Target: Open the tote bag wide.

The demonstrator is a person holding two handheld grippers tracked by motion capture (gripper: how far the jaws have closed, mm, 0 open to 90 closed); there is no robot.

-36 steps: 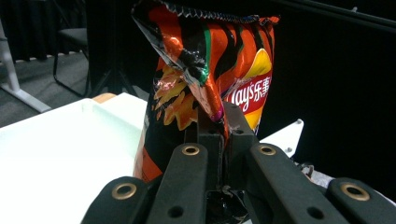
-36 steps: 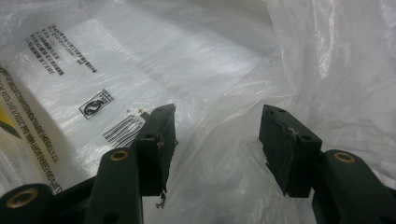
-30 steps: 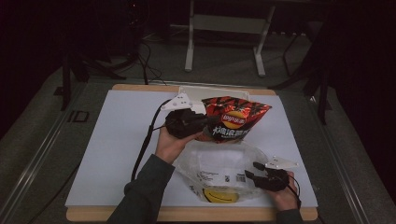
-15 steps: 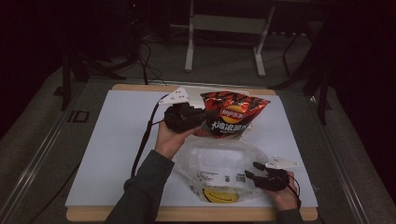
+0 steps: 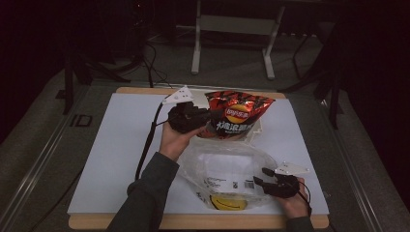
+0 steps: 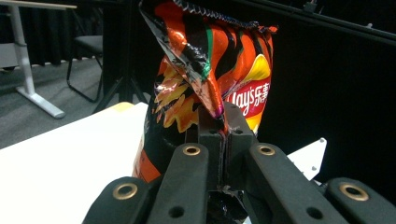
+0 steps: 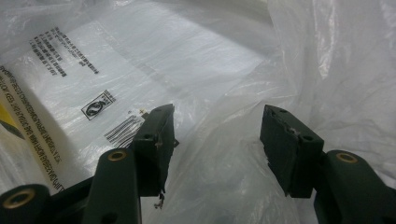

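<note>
1. Your left gripper has its jaws clamped tight on a pinched fold at the edge of the crisp packet; the left gripper view shows the foil caught between the two pads with no gap.
2. Your right gripper has its jaws standing wide apart. In the right gripper view the thin film of the clear plastic bag lies between and beneath them, but neither pad presses on it. Whether film touches the left-hand pad I cannot tell for certain; the plastic is too sheer there.
3. The crisp packet hangs lifted above the far half of the white table, just beyond the bag's far edge. The bag lies flat on the near half, its yellow smiley print toward you.
4. Risk: the grip is on a narrow fold only. A sharp swing could let the slick foil slide out, or tear it.
5. Risk: the bag's mouth is not held open. With the right jaws unclosed, the packet would likely push the film flat or shove the whole bag along the table.
6. Pose: your left hand reaches forward, gripper level and pointing to your right. Your right hand rests low at the near edge, gripper pointing left across the bag.
</note>
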